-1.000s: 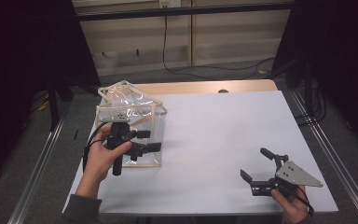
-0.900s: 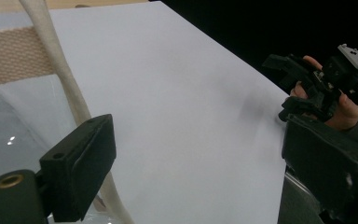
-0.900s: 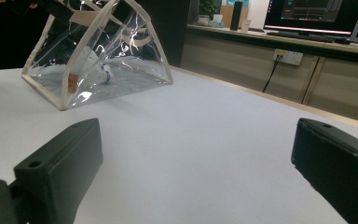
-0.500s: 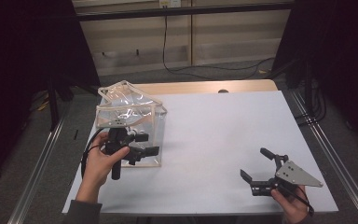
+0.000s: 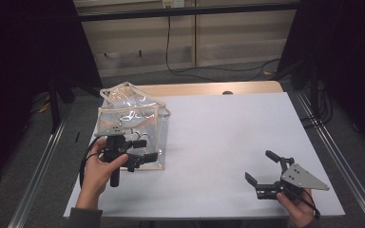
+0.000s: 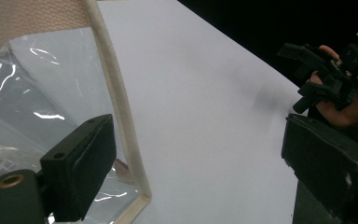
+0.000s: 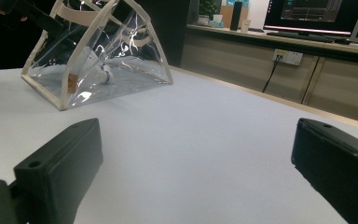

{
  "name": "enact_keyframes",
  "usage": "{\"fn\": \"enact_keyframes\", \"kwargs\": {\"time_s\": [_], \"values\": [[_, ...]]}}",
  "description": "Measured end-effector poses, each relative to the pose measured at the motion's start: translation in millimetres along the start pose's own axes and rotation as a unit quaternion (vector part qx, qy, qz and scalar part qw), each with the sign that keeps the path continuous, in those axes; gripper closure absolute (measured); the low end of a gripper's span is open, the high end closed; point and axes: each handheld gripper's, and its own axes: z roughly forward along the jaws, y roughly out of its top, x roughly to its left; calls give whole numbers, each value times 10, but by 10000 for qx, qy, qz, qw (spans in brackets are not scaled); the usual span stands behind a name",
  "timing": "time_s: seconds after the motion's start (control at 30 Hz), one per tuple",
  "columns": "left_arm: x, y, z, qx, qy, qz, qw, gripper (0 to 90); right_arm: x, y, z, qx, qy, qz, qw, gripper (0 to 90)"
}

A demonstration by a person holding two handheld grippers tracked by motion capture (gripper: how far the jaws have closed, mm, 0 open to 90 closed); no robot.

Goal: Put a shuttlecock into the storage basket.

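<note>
The clear bag (image 5: 132, 124) sits near the table's (image 5: 228, 137) left edge. The left gripper (image 5: 142, 153), jaws wide open, should slide over the bag's cream corner trim (image 6: 121, 116) before squeezing. The right gripper (image 5: 262, 172) waits open near the front right corner

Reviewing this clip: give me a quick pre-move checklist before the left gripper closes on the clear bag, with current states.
1. Left gripper open: ok, jaws stand wide apart.
2. Clear bag edge between the left jaws: ok, its cream trim runs between them in the left gripper view.
3. Jaw touching the trim: cannot tell.
4. Right gripper clear of the bag: ok, open, far across the table.
5. Bag upright: ok.
6. Bag contents: cannot tell; something white inside.
</note>
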Motion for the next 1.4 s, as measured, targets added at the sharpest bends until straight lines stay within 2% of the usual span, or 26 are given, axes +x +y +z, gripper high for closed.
{"fn": "enact_keyframes", "kwargs": {"time_s": [0.13, 0.53, 0.63, 0.8, 1.4], "values": [[33, -49, -19, -17, -2, -62, 10000, 101, 0, -1, 1, -1, 0, -5, 10000, 17], [66, -124, -47, -44, -3, -28, 10000, 106, 2, -1, 2, 4, 9, -30, 10000, 17], [70, -143, -52, -92, -24, -80, 9999, 106, 0, -1, 1, -4, 2, -16, 10000, 17], [82, -173, -55, -42, -44, -50, 10000, 106, 3, -1, 2, 4, 12, -26, 10000, 17], [123, -274, -81, -137, -4, -108, 9998, 102, 1, -2, 0, 7, 7, -41, 10000, 17]]}}
